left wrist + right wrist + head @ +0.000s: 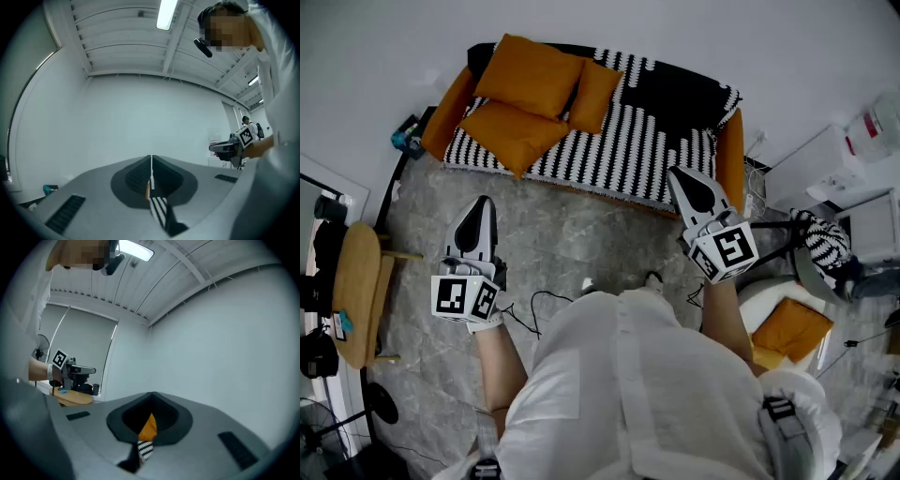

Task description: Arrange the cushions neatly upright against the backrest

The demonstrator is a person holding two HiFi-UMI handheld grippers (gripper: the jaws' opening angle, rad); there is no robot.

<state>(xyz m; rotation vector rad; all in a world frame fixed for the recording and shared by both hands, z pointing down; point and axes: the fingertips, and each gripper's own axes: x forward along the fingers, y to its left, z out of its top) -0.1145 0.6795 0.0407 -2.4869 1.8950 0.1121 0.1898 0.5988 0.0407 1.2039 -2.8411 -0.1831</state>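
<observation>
Three orange cushions (530, 94) — overlapping heap on striped sofa (661, 141)

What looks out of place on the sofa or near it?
Three orange cushions are bunched at the left end of the sofa, overlapping and askew: a large cushion, a small cushion and a front cushion lying flat on the seat. A fourth cushion sits away from the sofa, at the right.
</observation>
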